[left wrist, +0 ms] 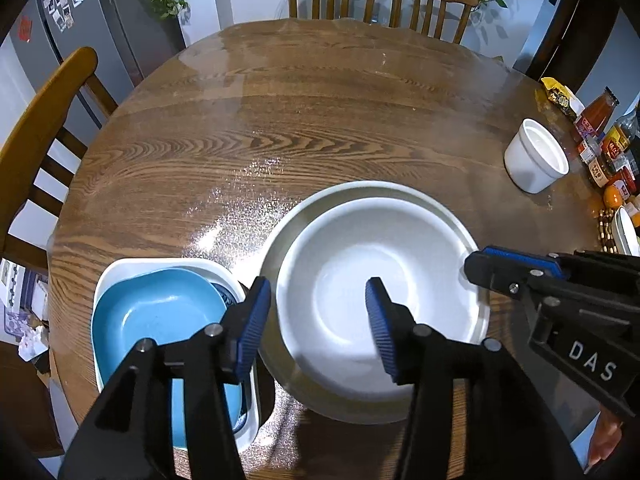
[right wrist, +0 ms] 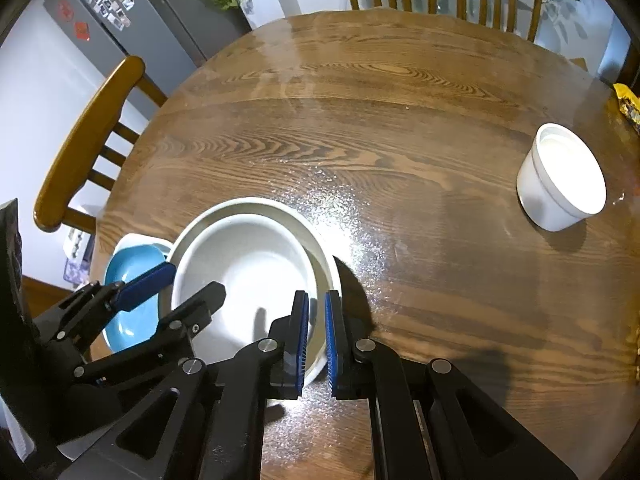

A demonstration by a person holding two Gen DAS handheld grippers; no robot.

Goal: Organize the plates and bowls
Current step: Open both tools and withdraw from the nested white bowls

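Note:
Two white round bowls are nested on the wooden table, the smaller white bowl (left wrist: 372, 288) (right wrist: 248, 264) inside the larger one (left wrist: 360, 190) (right wrist: 248, 204). My left gripper (left wrist: 318, 324) (right wrist: 196, 280) is open and straddles their left rim, one pad outside and one over the inner bowl. My right gripper (right wrist: 317, 340) (left wrist: 474, 266) is shut on the right rim of the nested bowls. To the left, a blue square dish (left wrist: 160, 312) (right wrist: 132, 264) lies in a white square dish (left wrist: 120, 272).
A white cup-shaped pot (left wrist: 536, 156) (right wrist: 560, 176) stands at the right of the table (left wrist: 320, 100). Sauce bottles (left wrist: 608, 144) and an orange crowd the right edge. Wooden chairs (left wrist: 40, 128) stand on the left and far sides.

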